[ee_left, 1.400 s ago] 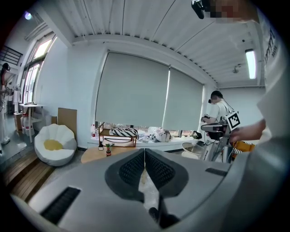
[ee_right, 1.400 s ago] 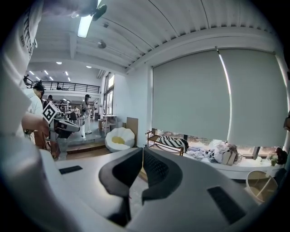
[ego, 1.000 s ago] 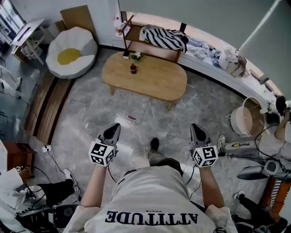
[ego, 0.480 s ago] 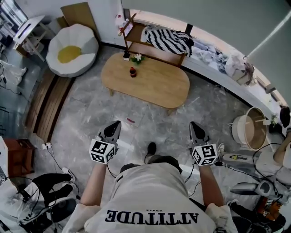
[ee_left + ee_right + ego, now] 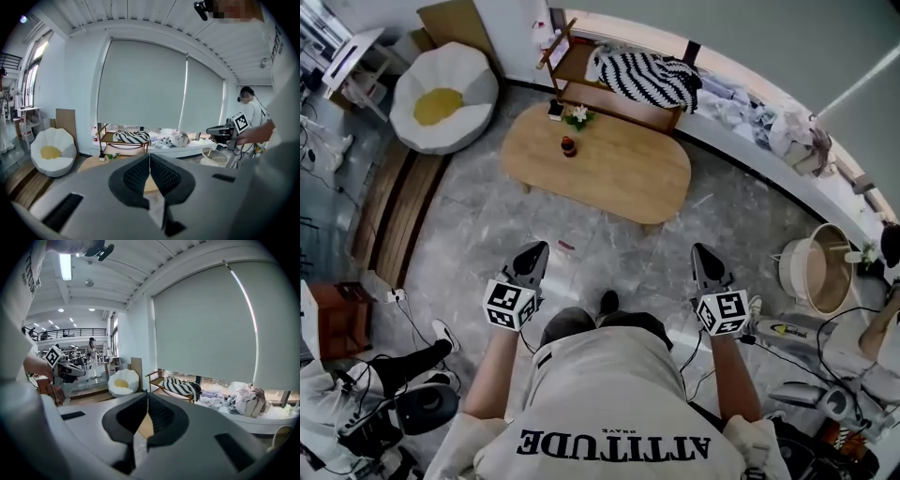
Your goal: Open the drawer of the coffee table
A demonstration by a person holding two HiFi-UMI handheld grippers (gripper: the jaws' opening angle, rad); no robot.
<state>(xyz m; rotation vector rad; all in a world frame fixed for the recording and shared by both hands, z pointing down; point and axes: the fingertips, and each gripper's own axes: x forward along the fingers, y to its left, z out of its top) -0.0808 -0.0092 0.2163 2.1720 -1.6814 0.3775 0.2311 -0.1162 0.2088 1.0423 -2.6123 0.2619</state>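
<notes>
Both jaw pairs are clenched on nothing as I hold them over the floor (image 5: 619, 246); left gripper (image 5: 536, 251) at near left, right gripper (image 5: 703, 253) at near right; the coffee table (image 5: 623, 173) stands far ahead, well apart from both; a small bottle (image 5: 568, 146) stands toward its left end.

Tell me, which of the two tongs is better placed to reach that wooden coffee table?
Left, slightly. The left tongs line up with the coffee table, while the right tongs point just past its end. Both are shut, empty and well short of it, so the edge is small.
</notes>
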